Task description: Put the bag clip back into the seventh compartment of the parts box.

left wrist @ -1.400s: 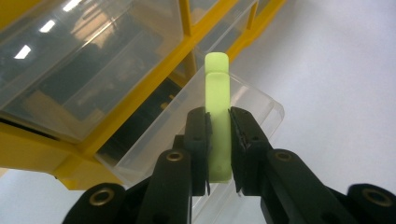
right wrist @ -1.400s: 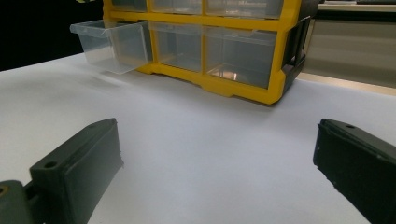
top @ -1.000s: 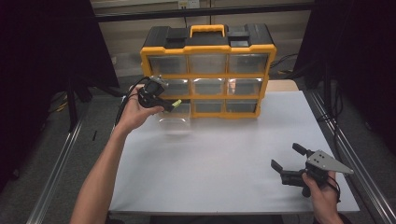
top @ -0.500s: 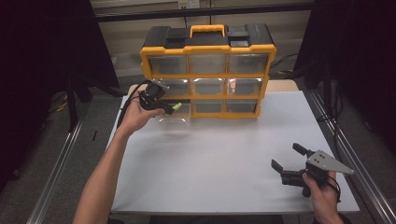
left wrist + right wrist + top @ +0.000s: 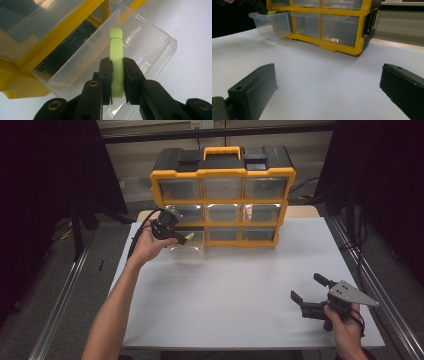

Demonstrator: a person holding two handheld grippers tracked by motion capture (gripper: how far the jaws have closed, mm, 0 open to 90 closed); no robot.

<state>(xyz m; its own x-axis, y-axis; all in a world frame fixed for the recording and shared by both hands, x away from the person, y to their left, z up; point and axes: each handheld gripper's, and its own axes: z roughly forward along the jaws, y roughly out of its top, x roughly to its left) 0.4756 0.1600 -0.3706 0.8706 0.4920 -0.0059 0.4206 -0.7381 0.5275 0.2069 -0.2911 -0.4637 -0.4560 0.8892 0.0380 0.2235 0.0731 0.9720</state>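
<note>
The left gripper (image 5: 181, 239), clamped on the green stick (image 5: 188, 238), has shifted slightly right and back toward the yellow cabinet (image 5: 222, 172), bringing the stick over the pulled-out clear drawer (image 5: 187, 251).

Both forearms are bare, no sleeves. Left gripper (image 5: 117, 75): black jaw arms with brass-coloured pivot bushings, ridged pads, black cable looping behind the hand. Right gripper (image 5: 311, 292): black body, blocky black jaws, grey three-cornered plate with small dark holes on top
</note>
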